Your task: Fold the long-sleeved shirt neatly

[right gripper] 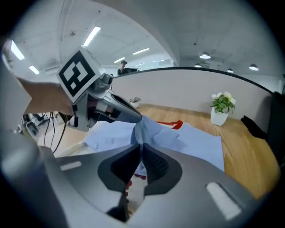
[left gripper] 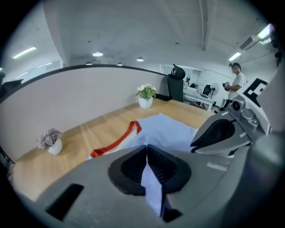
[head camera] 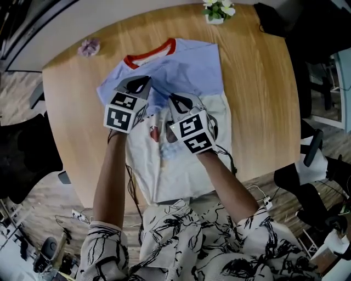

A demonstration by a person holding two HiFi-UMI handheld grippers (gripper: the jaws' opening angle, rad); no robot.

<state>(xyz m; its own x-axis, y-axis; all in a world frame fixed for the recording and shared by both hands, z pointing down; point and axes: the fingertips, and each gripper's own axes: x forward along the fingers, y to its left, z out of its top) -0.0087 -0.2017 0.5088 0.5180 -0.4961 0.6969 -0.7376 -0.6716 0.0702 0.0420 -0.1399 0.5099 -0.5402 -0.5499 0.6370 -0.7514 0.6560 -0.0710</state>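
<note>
On the round wooden table [head camera: 263, 82], a soft, creased blue-and-white shirt [head camera: 192, 71].

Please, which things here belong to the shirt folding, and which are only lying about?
For the job:
- shirt
- left hand-held gripper, shut on the shirt
- right hand-held gripper, shut on the shirt

Lying about:
- green plant
- pink plant

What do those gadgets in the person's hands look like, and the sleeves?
The left gripper and right gripper are grey plastic shells with black ribbed pads, each topped by a white cube with black square markers. A thin black cable trails from the right one. The sleeves are white with black brush-stroke print.
</note>
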